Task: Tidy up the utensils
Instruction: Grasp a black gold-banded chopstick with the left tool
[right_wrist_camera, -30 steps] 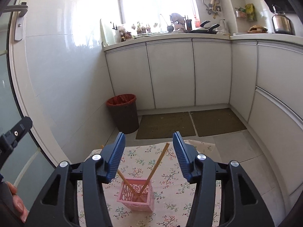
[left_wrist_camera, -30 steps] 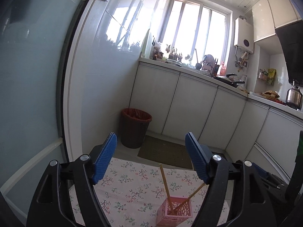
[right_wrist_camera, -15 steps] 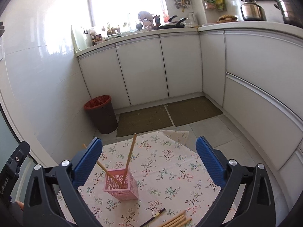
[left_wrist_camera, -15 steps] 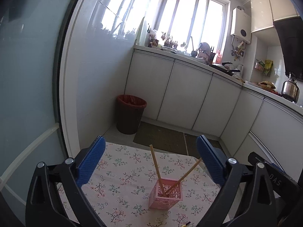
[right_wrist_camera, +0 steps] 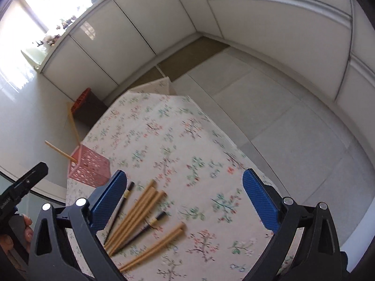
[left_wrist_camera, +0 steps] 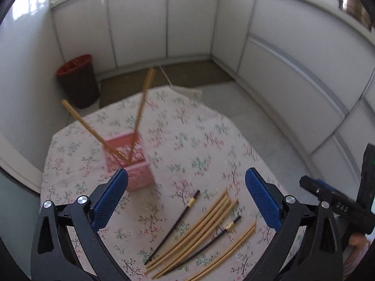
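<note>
Chopsticks (left_wrist_camera: 199, 231) loose at floral table (left_wrist_camera: 211, 145) near edge, pink basket (left_wrist_camera: 131, 164) left edge; white kitchen cabinets (left_wrist_camera: 187, 23) behind; both grippers (left_wrist_camera: 187, 201) (right_wrist_camera: 185, 201) gaping, empty.

Colours, as seen from my two hands. My left gripper (left_wrist_camera: 186, 202) — black frame, blue textured pads (left_wrist_camera: 110, 200), silver screw heads. My right gripper (right_wrist_camera: 185, 205) has the same black frame and blue pads (right_wrist_camera: 260, 202).

Tablecloth (left_wrist_camera: 201, 145): cream ground, printed with small floral sprigs in pink, red and green on dark twigs.

Basket (left_wrist_camera: 130, 161): pink plastic, lattice-patterned walls. The two chopsticks in the basket (left_wrist_camera: 140, 110) are tan wood.

Loose wooden chopsticks (left_wrist_camera: 199, 231) on the cloth are pale tan; the dark chopsticks (left_wrist_camera: 174, 224) are black, each with a gold band.

Bin (left_wrist_camera: 78, 80) — dark brown, red liner. Cabinets (left_wrist_camera: 189, 21) are white; the floor mat (right_wrist_camera: 187, 58) is olive-brown.
</note>
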Available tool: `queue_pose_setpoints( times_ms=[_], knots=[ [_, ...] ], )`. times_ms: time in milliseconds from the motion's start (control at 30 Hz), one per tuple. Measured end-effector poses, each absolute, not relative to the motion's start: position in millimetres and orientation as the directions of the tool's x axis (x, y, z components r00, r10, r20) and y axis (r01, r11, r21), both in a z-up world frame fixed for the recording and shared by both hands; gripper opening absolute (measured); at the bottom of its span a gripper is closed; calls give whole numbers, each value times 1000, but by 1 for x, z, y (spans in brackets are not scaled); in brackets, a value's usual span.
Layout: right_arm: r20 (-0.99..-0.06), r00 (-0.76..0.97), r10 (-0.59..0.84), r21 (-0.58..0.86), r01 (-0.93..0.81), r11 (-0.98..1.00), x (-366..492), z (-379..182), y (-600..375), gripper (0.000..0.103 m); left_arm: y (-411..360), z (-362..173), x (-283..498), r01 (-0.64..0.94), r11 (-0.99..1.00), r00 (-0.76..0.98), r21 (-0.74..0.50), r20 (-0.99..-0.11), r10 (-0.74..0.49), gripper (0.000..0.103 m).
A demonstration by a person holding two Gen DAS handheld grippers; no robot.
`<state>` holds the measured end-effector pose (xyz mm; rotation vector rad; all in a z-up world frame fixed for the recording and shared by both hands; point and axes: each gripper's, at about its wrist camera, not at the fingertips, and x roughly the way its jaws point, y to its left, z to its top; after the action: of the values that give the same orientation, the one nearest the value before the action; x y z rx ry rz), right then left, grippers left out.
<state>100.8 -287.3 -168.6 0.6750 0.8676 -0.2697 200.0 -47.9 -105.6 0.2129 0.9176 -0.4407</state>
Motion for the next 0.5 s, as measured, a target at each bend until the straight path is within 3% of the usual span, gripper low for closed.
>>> queue_pose_setpoints(
  times_ms=[200, 400, 500],
  knots=[
    [-796, 598, 88, 470, 521, 713, 86, -209, -313, 96, -83, -203, 244, 469, 883, 272, 13, -953, -131, 79],
    [-809, 572, 138, 484, 513, 710, 92, -219, -313, 96, -75, -259, 273, 431, 902, 134, -3, -989, -67, 54],
    [-819, 551, 160, 487, 519, 703, 95, -224, -311, 96, -80, -272, 270, 466, 883, 150, 54, -988, -19, 50]
  ],
)
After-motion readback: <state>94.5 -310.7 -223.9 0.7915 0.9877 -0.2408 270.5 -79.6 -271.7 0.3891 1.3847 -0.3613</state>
